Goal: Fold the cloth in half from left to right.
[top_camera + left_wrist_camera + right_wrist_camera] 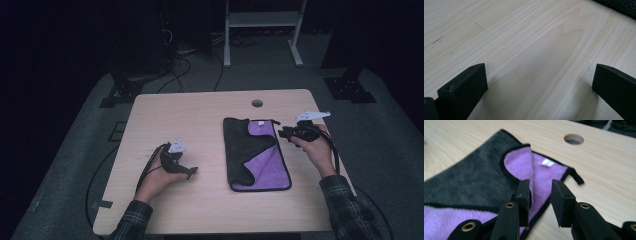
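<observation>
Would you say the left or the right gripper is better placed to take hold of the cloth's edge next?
Right, probably. The right gripper has its open jaws straddling the near edge of the purple and grey cloth, while the left gripper rests over bare table, apart from it.

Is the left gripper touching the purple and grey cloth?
Apart. The high view shows bare table between the left gripper and the cloth; its own view shows open jaws over bare wood.

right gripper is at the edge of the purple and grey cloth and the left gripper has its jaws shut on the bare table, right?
Not quite: the left gripper has its jaws wide open over the bare table, as the left gripper view shows. The right gripper is indeed at the edge of the cloth.
</observation>
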